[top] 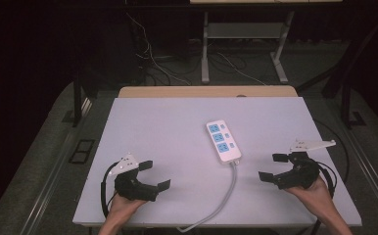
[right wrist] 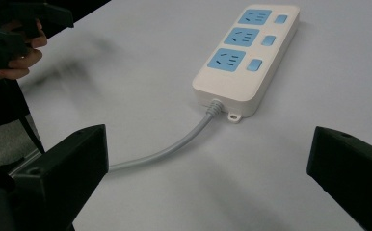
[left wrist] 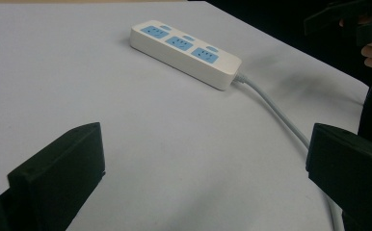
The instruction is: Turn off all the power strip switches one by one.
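While you hold both grippers low at the near edge, the left gripper (top: 153,175) and right gripper (top: 273,167) gape wide, grasping nothing, probably poised to start. Between them the power strip (top: 223,141) lies flat mid-table (top: 153,122); its cable (top: 224,198) trails off the near edge, across any path between you.

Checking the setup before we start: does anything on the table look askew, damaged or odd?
Nothing stands out. The power strip lies flat on the table, a bit angled to its edges, sockets empty, and its cord trails off the near edge. No damage shows.
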Demonstrator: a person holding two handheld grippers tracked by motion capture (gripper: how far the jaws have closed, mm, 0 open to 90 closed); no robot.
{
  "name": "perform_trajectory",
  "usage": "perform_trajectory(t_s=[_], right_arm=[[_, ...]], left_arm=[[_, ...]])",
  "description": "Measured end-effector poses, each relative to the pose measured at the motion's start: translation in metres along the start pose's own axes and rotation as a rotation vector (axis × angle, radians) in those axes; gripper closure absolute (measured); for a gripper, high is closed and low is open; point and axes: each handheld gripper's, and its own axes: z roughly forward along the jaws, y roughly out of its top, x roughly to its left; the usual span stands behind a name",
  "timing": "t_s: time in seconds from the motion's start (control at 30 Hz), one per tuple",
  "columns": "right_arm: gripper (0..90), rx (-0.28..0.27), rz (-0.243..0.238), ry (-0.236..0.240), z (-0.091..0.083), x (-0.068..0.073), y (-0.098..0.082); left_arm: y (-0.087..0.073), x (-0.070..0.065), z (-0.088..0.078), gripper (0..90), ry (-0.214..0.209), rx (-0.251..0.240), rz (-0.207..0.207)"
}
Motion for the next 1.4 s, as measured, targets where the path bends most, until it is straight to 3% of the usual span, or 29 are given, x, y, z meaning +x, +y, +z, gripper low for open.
perform_trajectory(t_s=[0.57, 1.4], right_arm=[[0.6, 0.057, -0.057, 0.011, 0.018, 0.000, 0.035], [0.6, 0.116, -0.065, -0.003, 0.042, -0.017, 0.070]], left_arm=[[0.000, 0.000, 0.000, 0.0, 0.001, 0.001, -0.001], [0.000, 0.001, 0.000, 0.0, 0.001, 0.000, -0.003]])
